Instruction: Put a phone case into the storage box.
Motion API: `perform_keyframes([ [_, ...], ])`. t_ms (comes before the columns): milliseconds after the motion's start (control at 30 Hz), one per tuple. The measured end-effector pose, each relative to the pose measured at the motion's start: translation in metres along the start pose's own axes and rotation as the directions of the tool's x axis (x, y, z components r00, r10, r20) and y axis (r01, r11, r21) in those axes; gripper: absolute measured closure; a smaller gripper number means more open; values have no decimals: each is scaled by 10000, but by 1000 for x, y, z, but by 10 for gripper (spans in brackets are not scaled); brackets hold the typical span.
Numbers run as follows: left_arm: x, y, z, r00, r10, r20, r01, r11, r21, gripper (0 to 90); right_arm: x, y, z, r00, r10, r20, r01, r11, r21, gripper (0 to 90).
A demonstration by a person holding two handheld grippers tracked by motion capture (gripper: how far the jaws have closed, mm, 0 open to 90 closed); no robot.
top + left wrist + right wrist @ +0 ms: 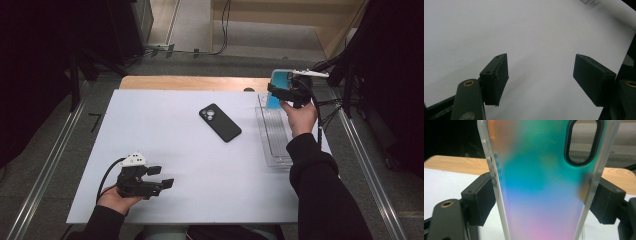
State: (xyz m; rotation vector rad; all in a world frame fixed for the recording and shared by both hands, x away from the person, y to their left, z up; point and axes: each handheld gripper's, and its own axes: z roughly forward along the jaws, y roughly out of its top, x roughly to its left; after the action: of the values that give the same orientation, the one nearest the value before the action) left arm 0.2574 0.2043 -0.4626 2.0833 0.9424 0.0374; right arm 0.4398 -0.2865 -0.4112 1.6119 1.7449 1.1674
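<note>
A black phone [220, 122] lies camera side up near the middle of the white board [165, 135]. At the far right, my right gripper [276, 93] is shut on a translucent phone case [278, 79] tinted teal and pink. The right gripper view shows the case [541, 182] upright, pinched at its two long edges, with its camera cutout at the top. It hangs over the far end of a clear plastic tray [274, 137]. My left gripper [162, 176] rests low at the board's near left. Its jaws stand open [540, 67], with bare white board between them.
The board lies on a wooden table [190, 82] whose far edge shows behind it. Cables and dark stands crowd the far right by the tray. The right forearm stretches along the board's right side.
</note>
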Motion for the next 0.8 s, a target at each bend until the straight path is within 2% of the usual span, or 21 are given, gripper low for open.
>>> perform_keyframes([
  [33, 0, 0, 0, 10000, 14, 11, -14, 10000, -4, 286, -2, -2, 8, 9998, -43, 193, 41, 9999, 105, 157],
  [233, -1, -1, 1, 10000, 81, 46, -82, 9999, 74, 286, -6, -5, 26, 9987, -208, 470, 198, 9996, 209, 156],
  [333, -2, -1, 1, 9999, 108, 42, -108, 9999, 36, 286, -6, -7, 32, 9986, -167, 511, 151, 9994, 318, 155],
  [533, -2, -1, 1, 9999, 140, 54, -140, 9999, -2, 286, -9, -14, 47, 9981, 326, 524, -359, 9974, 620, 154],
  [733, -2, -1, 2, 9999, 126, 96, -126, 9999, 9, 286, -8, -17, 58, 9980, 424, 463, -458, 9961, 752, 151],
  [800, -2, -1, 1, 9999, 147, 56, -147, 9999, 31, 286, -7, -17, 60, 9985, 299, 460, -336, 9962, 802, 150],
])
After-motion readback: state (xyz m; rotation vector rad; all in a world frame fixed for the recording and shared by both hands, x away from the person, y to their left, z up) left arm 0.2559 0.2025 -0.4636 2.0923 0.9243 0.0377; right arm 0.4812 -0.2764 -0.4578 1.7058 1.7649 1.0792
